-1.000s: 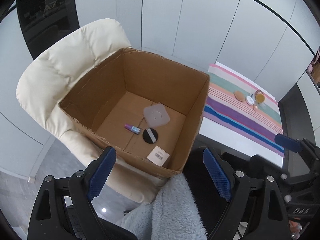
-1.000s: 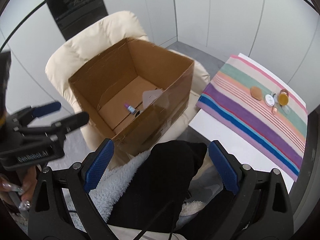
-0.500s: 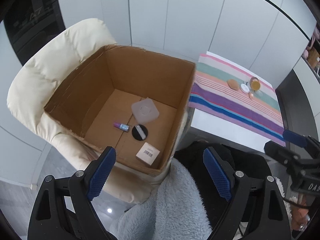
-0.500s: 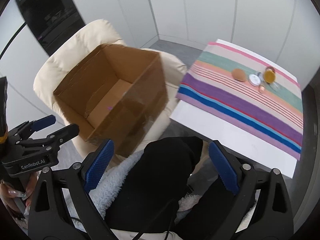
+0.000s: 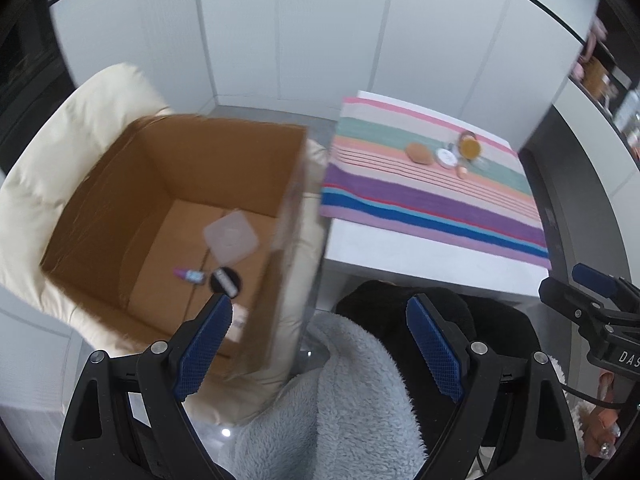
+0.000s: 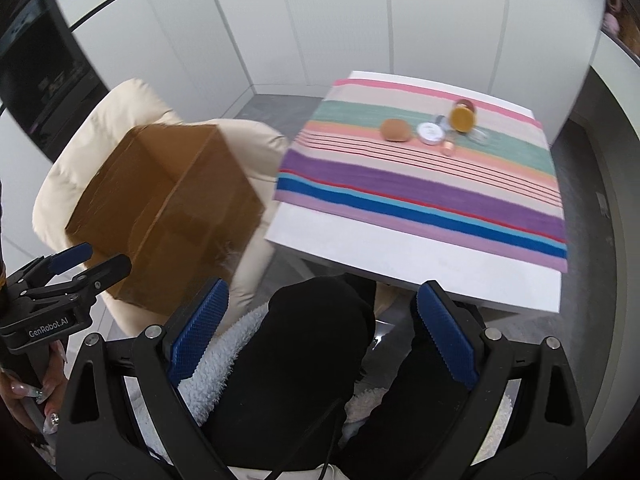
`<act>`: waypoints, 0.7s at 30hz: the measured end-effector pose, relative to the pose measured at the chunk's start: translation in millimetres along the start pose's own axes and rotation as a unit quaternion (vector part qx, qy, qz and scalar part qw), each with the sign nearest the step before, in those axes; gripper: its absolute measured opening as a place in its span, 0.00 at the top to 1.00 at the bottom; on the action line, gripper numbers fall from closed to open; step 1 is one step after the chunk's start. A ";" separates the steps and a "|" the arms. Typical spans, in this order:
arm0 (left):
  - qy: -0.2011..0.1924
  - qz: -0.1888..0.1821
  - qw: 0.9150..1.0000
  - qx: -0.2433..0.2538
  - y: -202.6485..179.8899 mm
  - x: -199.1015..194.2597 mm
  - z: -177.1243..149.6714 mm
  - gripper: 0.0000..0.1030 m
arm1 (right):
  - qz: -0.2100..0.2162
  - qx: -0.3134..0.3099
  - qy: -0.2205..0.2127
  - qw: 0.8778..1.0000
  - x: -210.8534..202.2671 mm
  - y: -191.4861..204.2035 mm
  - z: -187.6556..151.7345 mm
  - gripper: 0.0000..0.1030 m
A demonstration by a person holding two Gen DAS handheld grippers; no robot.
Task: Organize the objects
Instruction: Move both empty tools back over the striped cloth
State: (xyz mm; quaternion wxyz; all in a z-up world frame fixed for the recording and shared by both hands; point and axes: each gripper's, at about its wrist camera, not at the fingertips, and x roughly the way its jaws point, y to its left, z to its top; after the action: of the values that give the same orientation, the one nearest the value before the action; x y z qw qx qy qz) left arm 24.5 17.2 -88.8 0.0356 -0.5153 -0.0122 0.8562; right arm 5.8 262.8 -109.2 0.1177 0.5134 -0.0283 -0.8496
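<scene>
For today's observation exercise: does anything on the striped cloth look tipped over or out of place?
Yes. The amber jar on the striped cloth seems to lie on its side rather than upright, beside the round white tin. Blur hides finer detail.

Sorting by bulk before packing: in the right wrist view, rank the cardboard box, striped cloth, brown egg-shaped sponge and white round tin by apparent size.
1. striped cloth
2. cardboard box, nearer the camera, so unsure against the cloth
3. and 4. brown egg-shaped sponge and white round tin: look alike

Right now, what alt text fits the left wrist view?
An open cardboard box on a cream chair holds a few small items, beside a white table with a striped cloth carrying small cosmetics. The open, empty left tool frames the bottom; the right tool shows at the right edge.
</scene>
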 end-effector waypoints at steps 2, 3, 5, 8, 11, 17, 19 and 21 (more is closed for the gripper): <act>0.004 -0.005 1.000 0.015 -12.2 3.6 2.4 0.12 | -0.008 0.013 -0.001 1.000 -2.6 -13.1 -2.5 0.06; 0.008 -0.007 1.000 0.023 -19.5 6.0 3.7 0.12 | -0.011 0.018 -0.002 1.000 -4.2 -18.8 -4.1 0.06; 0.011 -0.011 0.999 0.035 -31.4 8.3 5.5 0.12 | -0.018 0.034 -0.004 0.999 -7.5 -33.8 -7.2 0.06; 0.011 -0.013 0.999 0.050 -45.7 10.9 8.6 0.12 | -0.025 0.052 -0.005 0.998 -11.0 -51.7 -11.0 0.06; 0.013 -0.012 0.998 0.059 -57.8 15.7 12.4 0.12 | -0.030 0.066 -0.004 0.997 -13.4 -66.7 -15.0 0.06; 0.050 -0.022 0.998 0.042 -68.3 42.2 28.4 0.12 | -0.034 0.084 0.001 0.996 -9.0 -89.1 -19.6 0.06; 0.055 -0.025 0.997 0.039 -71.5 49.1 36.5 0.12 | -0.036 0.085 0.000 0.996 -2.6 -93.6 -17.3 0.06; 0.052 -0.017 0.998 0.040 -78.2 52.4 46.5 0.12 | -0.044 0.086 -0.001 0.995 8.2 -100.1 -11.5 0.06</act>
State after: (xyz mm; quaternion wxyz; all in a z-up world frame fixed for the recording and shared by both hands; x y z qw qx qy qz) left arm -37.2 99.8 -108.7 0.0716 -0.5572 0.0154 0.8272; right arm -4.8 358.9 -138.6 0.0357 0.5213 -0.0793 -0.8489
